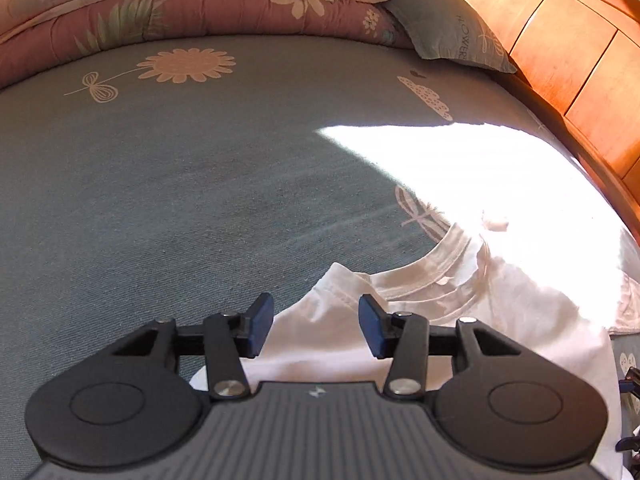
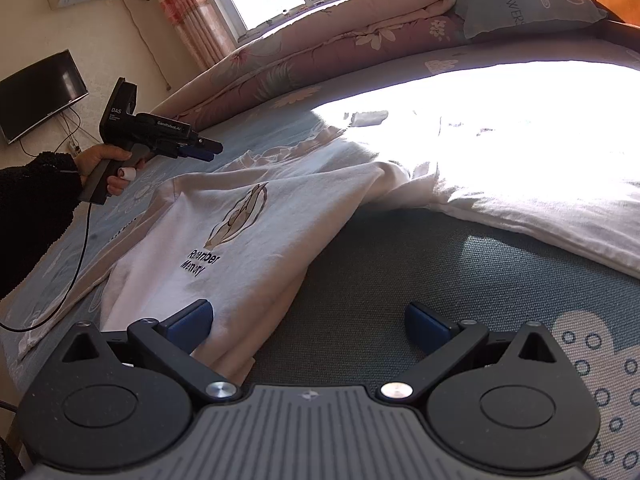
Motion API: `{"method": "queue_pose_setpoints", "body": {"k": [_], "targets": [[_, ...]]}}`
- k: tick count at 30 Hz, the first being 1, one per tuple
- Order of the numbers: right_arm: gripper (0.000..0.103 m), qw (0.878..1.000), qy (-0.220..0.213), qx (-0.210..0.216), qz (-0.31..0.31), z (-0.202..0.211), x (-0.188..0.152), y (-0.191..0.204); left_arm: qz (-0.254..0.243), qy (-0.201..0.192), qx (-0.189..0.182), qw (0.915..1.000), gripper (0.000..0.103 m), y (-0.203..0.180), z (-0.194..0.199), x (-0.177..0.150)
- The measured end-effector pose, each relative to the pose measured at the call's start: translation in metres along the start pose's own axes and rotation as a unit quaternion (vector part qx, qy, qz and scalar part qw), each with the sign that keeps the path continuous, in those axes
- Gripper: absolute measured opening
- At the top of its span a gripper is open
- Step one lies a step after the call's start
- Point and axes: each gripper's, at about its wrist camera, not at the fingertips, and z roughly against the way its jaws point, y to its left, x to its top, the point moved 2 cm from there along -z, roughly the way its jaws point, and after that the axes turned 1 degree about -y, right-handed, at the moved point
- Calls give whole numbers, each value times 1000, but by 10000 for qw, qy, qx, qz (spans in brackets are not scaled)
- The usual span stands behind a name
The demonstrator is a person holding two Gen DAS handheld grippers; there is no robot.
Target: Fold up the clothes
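Note:
A white T-shirt (image 2: 240, 240) with a printed shell and black words lies partly folded on the blue-grey bed sheet (image 2: 380, 280). Its collar and shoulder show in the left wrist view (image 1: 420, 292). My left gripper (image 1: 316, 326) is open and empty, hovering just above the shirt's shoulder near the collar; it also shows in the right wrist view (image 2: 208, 152), held in a hand. My right gripper (image 2: 308, 328) is open and empty, low over the shirt's hem corner, its left finger (image 2: 192, 320) over the cloth.
A folded floral quilt (image 1: 200, 8) and a grey pillow (image 1: 452, 36) lie at the bed's far side. A wooden headboard (image 1: 572, 52) stands at the right. Bright sunlight (image 2: 500, 132) washes out part of the shirt. A cable (image 2: 72, 276) trails from the left gripper.

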Motion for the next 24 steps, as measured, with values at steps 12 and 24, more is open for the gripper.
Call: {"method": "queue_pose_setpoints", "body": {"k": [12, 24], "targets": [[103, 10000, -23, 25, 8, 1, -1, 0, -1041, 407, 336, 9932, 20, -35, -22, -5], [103, 10000, 22, 29, -37, 2, 0, 0, -161, -370, 867, 9954, 6, -24, -11, 21]]}}
